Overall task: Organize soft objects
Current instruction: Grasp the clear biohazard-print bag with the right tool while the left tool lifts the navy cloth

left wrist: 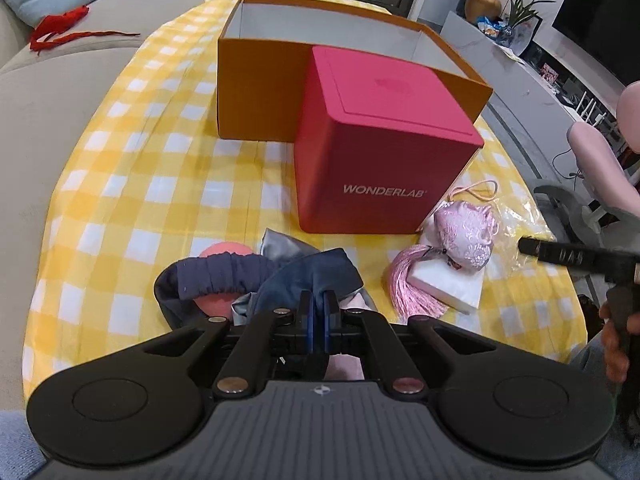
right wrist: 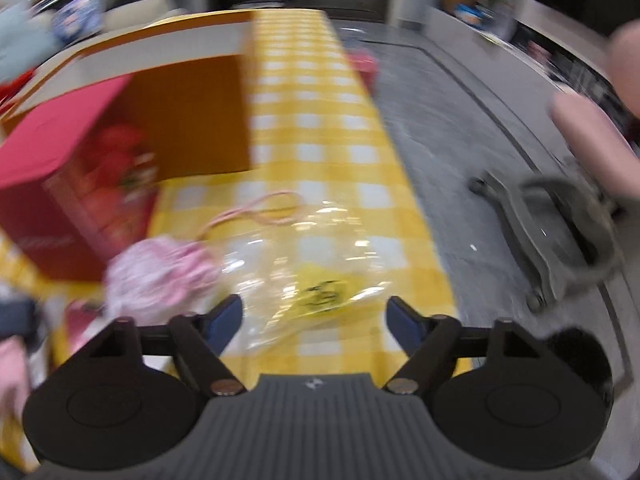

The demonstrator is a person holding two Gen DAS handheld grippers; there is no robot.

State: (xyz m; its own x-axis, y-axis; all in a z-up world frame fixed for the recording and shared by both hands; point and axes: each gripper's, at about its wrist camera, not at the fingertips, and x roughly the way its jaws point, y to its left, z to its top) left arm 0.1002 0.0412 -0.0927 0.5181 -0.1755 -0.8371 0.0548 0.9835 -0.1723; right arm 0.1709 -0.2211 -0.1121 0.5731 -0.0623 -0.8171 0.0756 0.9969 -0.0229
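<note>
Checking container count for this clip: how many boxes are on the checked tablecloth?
2. The open orange box stands at the back; the closed pink box stands against its front. More may be hidden behind them.

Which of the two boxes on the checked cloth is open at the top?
The orange box at the back: it has no lid and its pale inside shows. The red box marked WONDERLAB, standing against its front, is closed.

Matt red cardboard box against matt orange cardboard box. Yellow gingham cloth creased. Navy headband soft knit, ruched. Pink pouch satin-sheened, silky tassel. Clear plastic bag glossy, crinkled.
</note>
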